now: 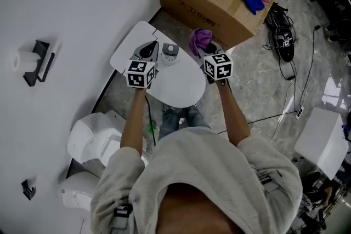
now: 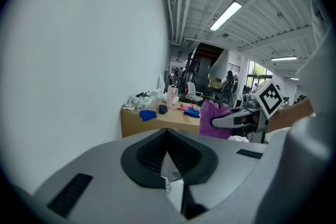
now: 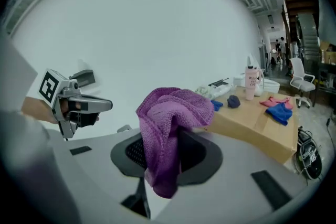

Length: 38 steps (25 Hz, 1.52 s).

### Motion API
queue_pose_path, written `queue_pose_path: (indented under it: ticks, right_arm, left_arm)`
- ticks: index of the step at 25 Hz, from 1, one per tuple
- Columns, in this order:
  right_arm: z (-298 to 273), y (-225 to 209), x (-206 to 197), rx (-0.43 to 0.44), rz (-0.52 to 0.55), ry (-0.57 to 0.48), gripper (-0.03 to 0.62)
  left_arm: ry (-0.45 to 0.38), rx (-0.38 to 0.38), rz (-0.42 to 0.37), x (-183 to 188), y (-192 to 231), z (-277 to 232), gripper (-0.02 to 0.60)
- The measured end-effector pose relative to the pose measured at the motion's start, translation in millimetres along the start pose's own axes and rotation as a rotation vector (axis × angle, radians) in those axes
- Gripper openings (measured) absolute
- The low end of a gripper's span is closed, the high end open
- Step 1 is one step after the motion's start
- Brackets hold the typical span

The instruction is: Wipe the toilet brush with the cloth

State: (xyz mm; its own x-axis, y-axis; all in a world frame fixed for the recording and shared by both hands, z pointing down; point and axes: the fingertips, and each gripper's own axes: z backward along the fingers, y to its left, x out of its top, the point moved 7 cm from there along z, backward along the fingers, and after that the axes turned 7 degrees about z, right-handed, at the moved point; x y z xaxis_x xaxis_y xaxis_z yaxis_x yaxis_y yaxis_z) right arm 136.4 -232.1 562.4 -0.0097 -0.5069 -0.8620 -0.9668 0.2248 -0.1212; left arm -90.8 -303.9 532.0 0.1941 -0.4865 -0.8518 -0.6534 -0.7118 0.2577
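Right, the right gripper (image 3: pixel 167 159) is clamped on the purple cloth (image 3: pixel 169 113), raised ready to wipe. The left gripper (image 2: pixel 168 157) has its jaws pressed together. What looks like the toilet brush (image 1: pixel 170 54) waits on the white table (image 1: pixel 181 89) between them.

Pretty bright all round, flat indoor light, nothing dim. The left gripper view shows the source: a ceiling strip light (image 2: pixel 226 16) at 1 o'clock, slightly blown out. The white wall (image 2: pixel 79 60) is lit evenly, no hard shadows. Both gripper views are heavy fisheye, with black corners, lines bowing toward the rim and smeary edges. Close-up stuff at 6 o'clock goes mushy, though the purple cloth (image 3: pixel 168 123) stays sharp enough to see the weave. Head view is crisper; the polished floor (image 1: pixel 258 74) has pale glare at 3 o'clock, and there's only soft shade beside the round worktop (image 1: pixel 181 87).
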Motion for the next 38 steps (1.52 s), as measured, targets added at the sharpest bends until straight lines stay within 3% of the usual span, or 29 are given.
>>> queue_pose_path:
  ticks: [14,22,38]
  right_arm:
    - [59,13,71,-0.08,0.133,-0.182,0.12]
    - [85,20,85,-0.099,0.159,-0.238,0.12]
    - [92,25,82,-0.106,0.178,-0.24,0.118]
  left_arm:
    - [-0.137,0.069,-0.01,31,-8,48,0.018]
    - [-0.199,0.075,-0.015,42,-16,66,0.018]
    - [-0.218,0.085,-0.027,44,-15,77,0.02]
